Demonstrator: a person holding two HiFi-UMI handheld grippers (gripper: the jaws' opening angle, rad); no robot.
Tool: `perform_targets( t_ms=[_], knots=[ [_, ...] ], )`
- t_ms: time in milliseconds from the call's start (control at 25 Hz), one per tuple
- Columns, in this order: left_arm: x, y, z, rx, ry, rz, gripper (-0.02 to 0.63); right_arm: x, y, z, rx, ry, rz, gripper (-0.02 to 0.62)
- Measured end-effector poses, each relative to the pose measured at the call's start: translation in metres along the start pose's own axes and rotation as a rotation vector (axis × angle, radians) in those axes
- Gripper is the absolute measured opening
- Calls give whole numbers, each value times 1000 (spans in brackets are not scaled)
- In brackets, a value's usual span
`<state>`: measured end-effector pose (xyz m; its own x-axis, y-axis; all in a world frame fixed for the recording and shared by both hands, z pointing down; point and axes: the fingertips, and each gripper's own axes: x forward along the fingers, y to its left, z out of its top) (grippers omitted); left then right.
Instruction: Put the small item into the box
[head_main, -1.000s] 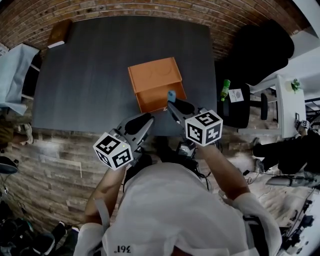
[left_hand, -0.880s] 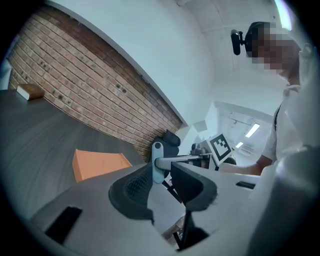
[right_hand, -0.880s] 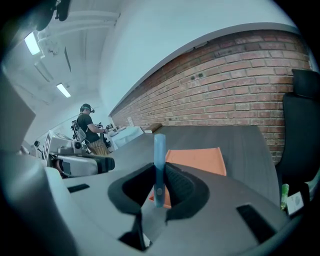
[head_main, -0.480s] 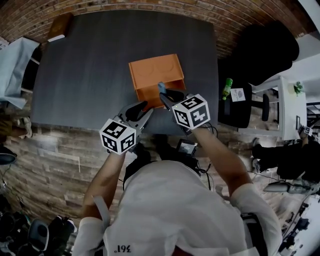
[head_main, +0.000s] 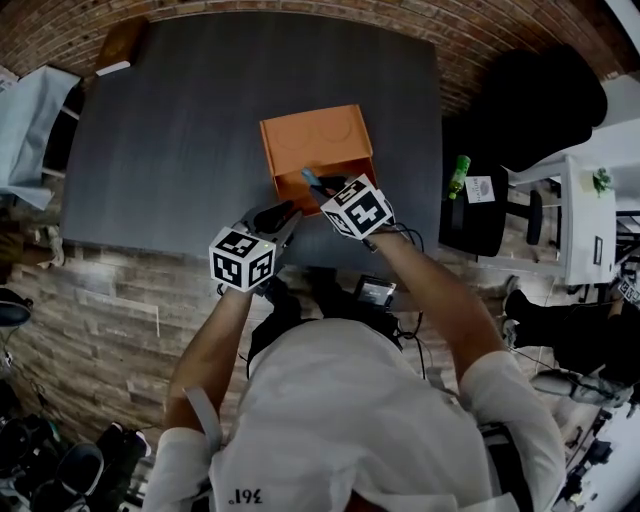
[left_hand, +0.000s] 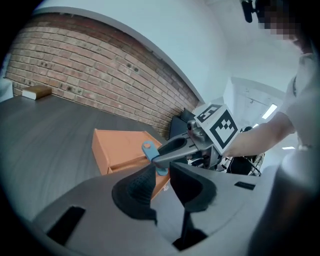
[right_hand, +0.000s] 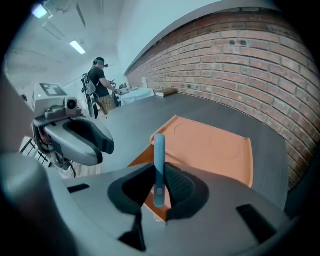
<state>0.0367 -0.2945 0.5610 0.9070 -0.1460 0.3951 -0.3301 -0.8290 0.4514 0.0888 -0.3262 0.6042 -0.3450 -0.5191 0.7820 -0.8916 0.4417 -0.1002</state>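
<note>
An orange box (head_main: 312, 140) lies on the dark table (head_main: 170, 150), its lower open part facing me. A small blue item (right_hand: 159, 165) stands upright between the pads of my right gripper (right_hand: 159, 186), which is shut on it. In the head view the right gripper (head_main: 318, 184) holds the blue item (head_main: 309, 177) over the box's near open part. My left gripper (head_main: 287, 215) sits just left of it, near the table's front edge. The left gripper (left_hand: 162, 181) is open with nothing between its jaws, which have just been closing a little.
A green bottle (head_main: 452, 177) and a black chair (head_main: 530, 100) stand right of the table. A brown block (head_main: 118, 48) lies at the far left corner. The brick wall (left_hand: 90, 70) runs behind the table. A person (right_hand: 100, 82) stands far off.
Both grippers have moved forward and down toward the box. The right one has carried the blue item from the table's front edge to over the box's near part.
</note>
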Motion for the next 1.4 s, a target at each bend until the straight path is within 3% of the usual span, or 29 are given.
perform_targets(
  t_ms=[280, 560, 1080, 1400],
  knots=[
    [2, 11, -15, -49, 35, 24, 75, 32, 0, -22, -196, 153, 29, 78],
    [2, 16, -26, -95, 52, 30, 74, 60, 3, -33, -282, 275, 91, 78],
    [0, 15, -20, -126, 22, 38, 74, 76, -6, -48, -90, 322, 149, 83],
    [-1, 13, -16, -135, 7, 34, 74, 73, -16, -54, -7, 316, 144, 143]
  ],
)
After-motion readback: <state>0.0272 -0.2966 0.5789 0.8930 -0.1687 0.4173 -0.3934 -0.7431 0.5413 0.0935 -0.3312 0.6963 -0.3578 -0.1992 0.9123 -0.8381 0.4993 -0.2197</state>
